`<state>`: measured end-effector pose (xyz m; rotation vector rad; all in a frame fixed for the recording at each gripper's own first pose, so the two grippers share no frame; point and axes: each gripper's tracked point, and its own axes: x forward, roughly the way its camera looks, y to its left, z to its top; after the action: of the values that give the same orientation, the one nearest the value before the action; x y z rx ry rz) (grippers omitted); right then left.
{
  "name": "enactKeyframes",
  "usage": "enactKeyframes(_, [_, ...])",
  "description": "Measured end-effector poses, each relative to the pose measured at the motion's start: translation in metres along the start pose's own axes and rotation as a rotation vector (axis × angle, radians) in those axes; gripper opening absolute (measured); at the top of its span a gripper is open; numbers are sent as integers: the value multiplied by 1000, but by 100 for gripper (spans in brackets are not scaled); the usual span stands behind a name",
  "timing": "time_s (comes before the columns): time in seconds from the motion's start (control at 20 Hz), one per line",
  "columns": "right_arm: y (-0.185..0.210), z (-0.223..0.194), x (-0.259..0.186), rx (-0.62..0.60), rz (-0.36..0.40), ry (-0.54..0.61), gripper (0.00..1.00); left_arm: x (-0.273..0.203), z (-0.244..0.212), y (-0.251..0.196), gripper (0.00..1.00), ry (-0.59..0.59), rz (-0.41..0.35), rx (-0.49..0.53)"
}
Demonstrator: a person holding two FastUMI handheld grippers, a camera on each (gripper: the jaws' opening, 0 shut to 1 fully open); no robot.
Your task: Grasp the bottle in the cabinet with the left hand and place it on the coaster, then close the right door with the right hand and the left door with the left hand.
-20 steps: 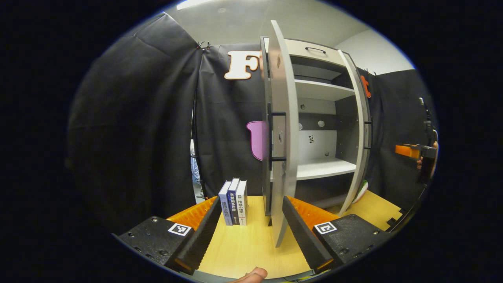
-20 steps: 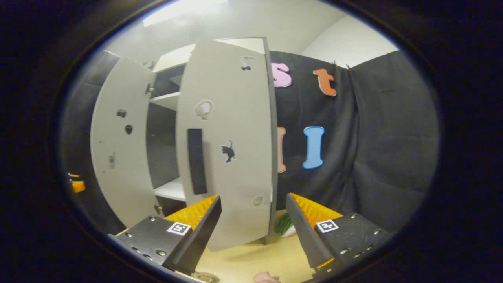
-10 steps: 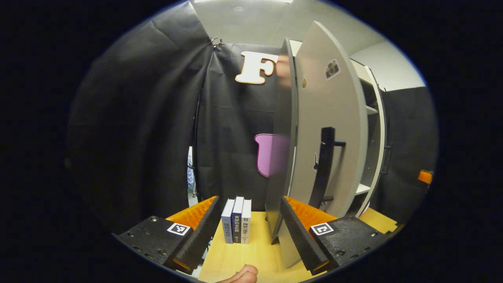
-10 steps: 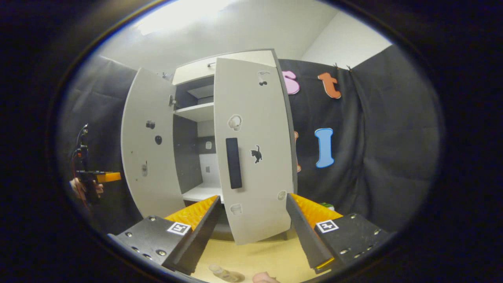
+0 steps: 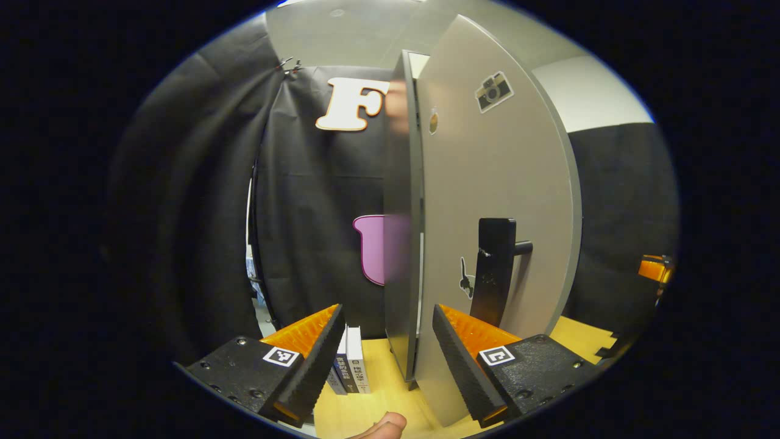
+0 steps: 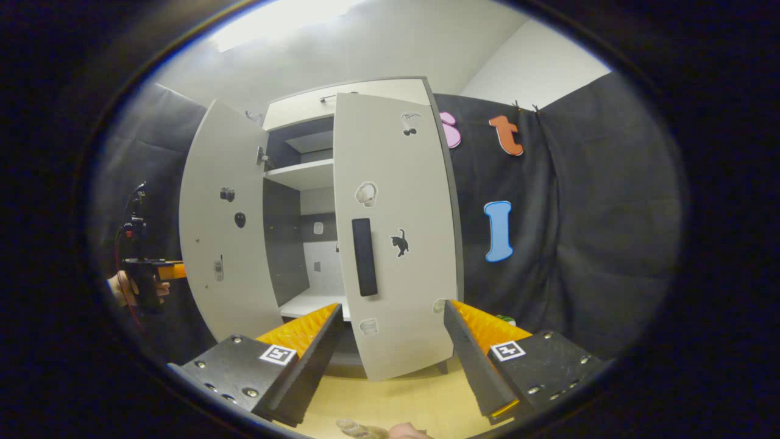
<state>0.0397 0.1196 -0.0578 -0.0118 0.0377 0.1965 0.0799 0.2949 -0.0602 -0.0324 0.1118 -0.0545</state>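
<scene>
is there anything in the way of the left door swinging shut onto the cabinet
Nothing visible blocks it. In the right gripper view the left door stands partly open, with a bare gap between it and the nearly shut right door. The lower shelf seen through that gap carries nothing sticking out.

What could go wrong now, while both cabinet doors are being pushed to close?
1. In the right gripper view, the left door stands wide open while the right door looks nearly shut; if the swing is fast, it may slam or bounce back.
2. In the left gripper view, the left gripper is open, with the door's edge between its fingers; the edge might catch on one finger.
3. The books stand close to the cabinet base, so that gripper might knock them.
</scene>
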Motion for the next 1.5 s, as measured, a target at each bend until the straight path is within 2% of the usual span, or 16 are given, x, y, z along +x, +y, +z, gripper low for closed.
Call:
enactKeyframes(0.15, [-2, 1, -3, 16, -18, -13, 100, 5, -5, -15, 89, 44, -21, -47])
enactKeyframes(0.2, [-4, 1, -4, 23, -25, -13, 100, 8, -3, -16, 92, 42, -14, -50])
enactKeyframes(0.3, [-9, 0, -7, 19, -37, -13, 100, 12, 0, -25, 89, 37, -17, -44])
enactKeyframes(0.4, [-15, 0, -13, 10, -47, -14, 100, 15, 2, -37, 93, 23, -14, -31])
enactKeyframes(0.7, [-36, 2, -36, -17, -48, -21, 100, 24, -1, -44, 92, 10, 106, -26])
enactKeyframes(0.75, [-40, 1, -40, -15, -47, -18, 100, 23, -1, -43, 96, 13, 124, -30])
enactKeyframes(0.9, [-51, 0, -48, 20, -55, -2, 100, 15, -4, -38, 88, 34, 218, -34])
enactKeyframes(0.95, [-56, -1, -52, 24, -67, 3, 97, 15, -1, -41, 93, 32, 235, -27])
enactKeyframes(1.0, [-58, 0, -55, 22, -73, 4, 100, 15, 1, -46, 93, 34, 235, -17])
enactKeyframes(1.2, [-57, -3, -71, -5, -63, -5, 100, 13, -6, -60, 93, 67, 265, -25])
enactKeyframes(1.25, [-55, -6, -78, -12, -55, -9, 100, 14, -6, -65, 89, 64, 273, -34])
enactKeyframes(1.3, [-56, -9, -84, -18, -51, -9, 100, 13, -3, -66, 98, 59, 290, -30])
enactKeyframes(1.35, [-59, -14, -91, -21, -50, -4, 100, 13, -1, -66, 93, 54, 307, -21])
enactKeyframes(1.5, [-68, -24, -107, 5, -61, 24, 100, 15, 2, -71, 93, 46, 319, 12])
